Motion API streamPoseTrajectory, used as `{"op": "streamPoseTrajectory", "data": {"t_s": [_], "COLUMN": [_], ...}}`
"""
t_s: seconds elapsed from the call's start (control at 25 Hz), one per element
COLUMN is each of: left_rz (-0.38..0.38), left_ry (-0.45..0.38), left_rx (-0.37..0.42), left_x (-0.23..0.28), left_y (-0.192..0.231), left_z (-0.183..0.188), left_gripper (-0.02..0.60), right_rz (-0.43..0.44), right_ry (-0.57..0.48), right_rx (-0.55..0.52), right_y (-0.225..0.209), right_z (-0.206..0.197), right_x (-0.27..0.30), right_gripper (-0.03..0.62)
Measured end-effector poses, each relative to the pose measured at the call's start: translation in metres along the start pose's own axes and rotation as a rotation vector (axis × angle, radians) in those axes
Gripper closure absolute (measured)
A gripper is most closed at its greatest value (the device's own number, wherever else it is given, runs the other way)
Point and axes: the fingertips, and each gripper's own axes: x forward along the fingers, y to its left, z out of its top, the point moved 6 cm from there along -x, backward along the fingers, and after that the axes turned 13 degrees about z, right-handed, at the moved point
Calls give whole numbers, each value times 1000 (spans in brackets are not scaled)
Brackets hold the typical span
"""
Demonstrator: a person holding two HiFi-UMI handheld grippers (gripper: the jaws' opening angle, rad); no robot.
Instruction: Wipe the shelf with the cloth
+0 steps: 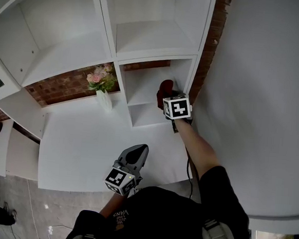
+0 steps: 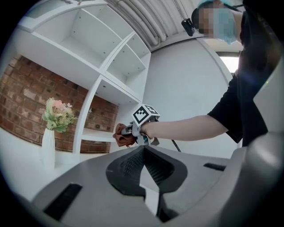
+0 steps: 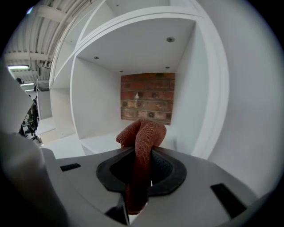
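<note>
Our right gripper (image 3: 138,150) has its jaws clamped on the rust-red knitted cloth (image 3: 143,133), with the white shelf board (image 3: 97,142) just ahead and below; our left gripper (image 2: 143,150), jaws together, hangs well back.

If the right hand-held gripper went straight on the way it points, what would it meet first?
Probably the brick back wall of the open shelf compartment, cloth first; depth is unclear.

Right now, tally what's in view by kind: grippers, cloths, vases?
Grippers: 2, left gripper and right gripper
Cloths: 1, the rust-red cloth
Vases: 1, the white vase of flowers
Total: 4
</note>
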Motion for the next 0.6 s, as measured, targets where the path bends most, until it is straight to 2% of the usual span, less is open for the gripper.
{"op": "streamPoseTrajectory", "data": {"t_s": [0.16,0.4,0.6], "left_rz": [-32,-63,-45], "left_ry": [11,13,5], "left_rx": [4,14,26], "left_x": [8,16,16], "left_y": [-8,-20,-20], "left_z": [-4,0,3], "left_gripper": [575,575,575], "right_rz": [-48,-68,-39], "right_ry": [16,16,-43], "right_rx": [-1,-18,-16], "right_y": [-26,-32,-26], "right_z": [-6,-10,-6], "right_x": [-18,-28,-36], "right_gripper": [539,537,537]}}
